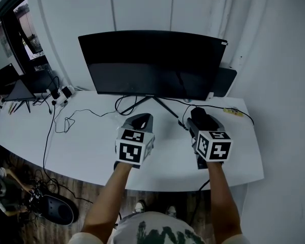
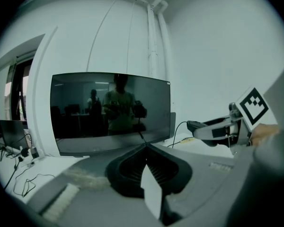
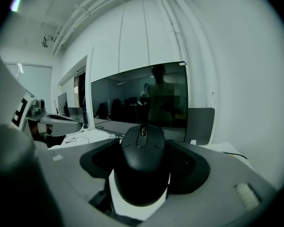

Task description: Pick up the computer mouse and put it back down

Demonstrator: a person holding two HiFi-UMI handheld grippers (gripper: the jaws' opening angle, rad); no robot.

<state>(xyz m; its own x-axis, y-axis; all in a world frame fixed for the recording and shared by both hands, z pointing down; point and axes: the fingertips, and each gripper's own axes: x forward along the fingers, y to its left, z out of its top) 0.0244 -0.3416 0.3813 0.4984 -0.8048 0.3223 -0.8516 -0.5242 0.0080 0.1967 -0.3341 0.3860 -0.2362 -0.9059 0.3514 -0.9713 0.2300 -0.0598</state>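
Note:
The black computer mouse (image 3: 142,167) sits between the jaws of my right gripper (image 3: 144,143), which is shut on its sides, the scroll wheel pointing away from me. In the head view the mouse (image 1: 199,117) shows at the tip of the right gripper (image 1: 201,122), over the white desk (image 1: 91,136) just right of the monitor stand. The left gripper view shows the right gripper (image 2: 203,126) held a little above the desktop. My left gripper (image 2: 146,146) is shut with nothing in it; it hovers over the desk's middle (image 1: 141,120), level with the right one.
A wide dark monitor (image 1: 152,62) stands at the back of the desk. Cables (image 1: 66,121) trail over the left half toward a power strip (image 1: 61,94). A small yellow item (image 1: 233,112) lies at the back right. The desk's curved front edge (image 1: 157,187) is near my arms.

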